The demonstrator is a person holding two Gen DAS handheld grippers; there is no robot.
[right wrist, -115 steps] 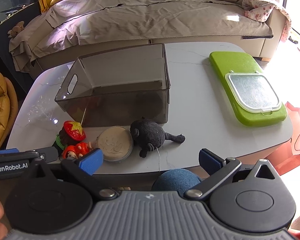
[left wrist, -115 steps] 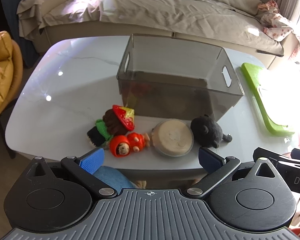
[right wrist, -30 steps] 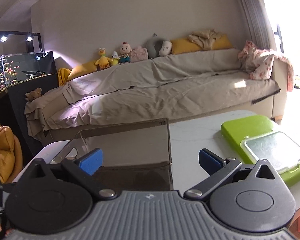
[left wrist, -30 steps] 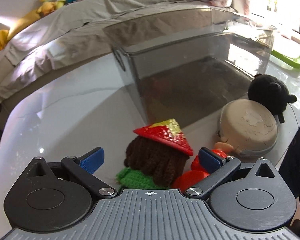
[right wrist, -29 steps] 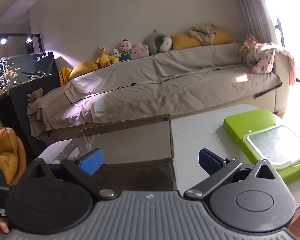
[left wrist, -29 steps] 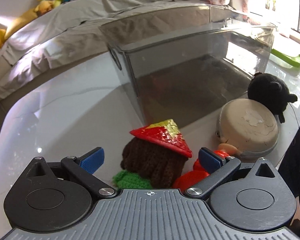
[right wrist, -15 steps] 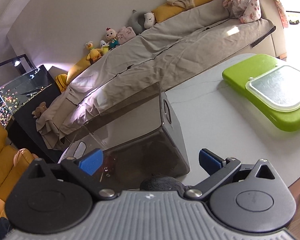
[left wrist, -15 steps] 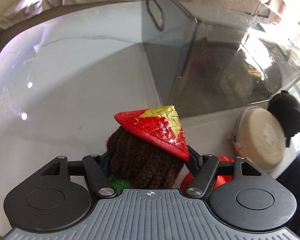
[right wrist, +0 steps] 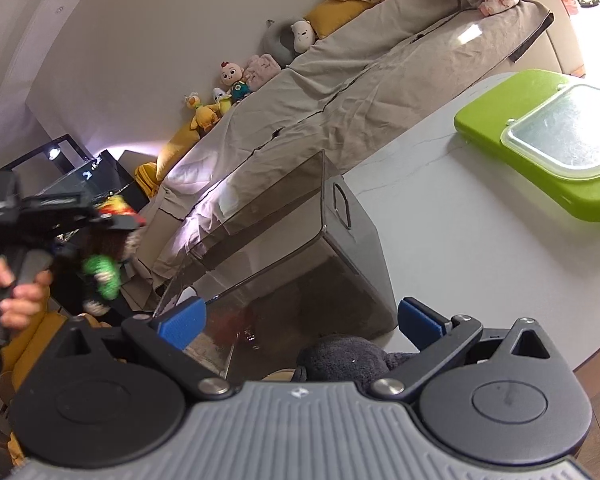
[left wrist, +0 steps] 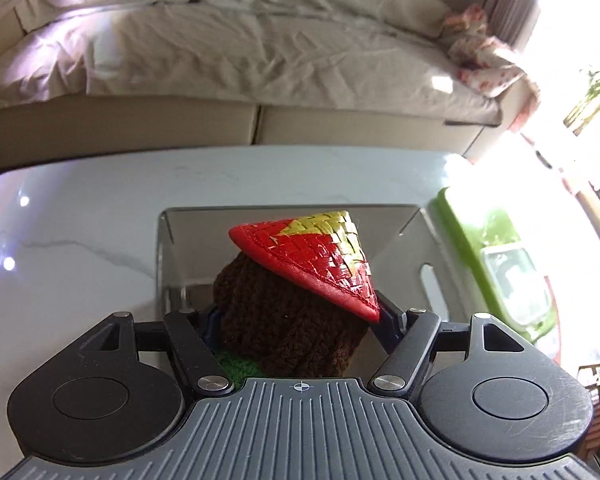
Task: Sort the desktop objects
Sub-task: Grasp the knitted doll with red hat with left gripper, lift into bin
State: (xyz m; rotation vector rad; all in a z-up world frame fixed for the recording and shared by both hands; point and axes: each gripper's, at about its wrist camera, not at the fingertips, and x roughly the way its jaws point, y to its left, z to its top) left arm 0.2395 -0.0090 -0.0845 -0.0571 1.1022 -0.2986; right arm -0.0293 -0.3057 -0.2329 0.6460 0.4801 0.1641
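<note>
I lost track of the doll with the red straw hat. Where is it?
The doll is clamped in the left tongs, held in the air above the open smoky bin; the right wrist view shows it at far left.

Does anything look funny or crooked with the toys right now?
Only a little. The crocheted doll clamped in the left tongs hangs in the air above the smoky plastic bin, and its red and yellow straw hat sits tilted to one side. Nothing looks spilled or broken.
</note>
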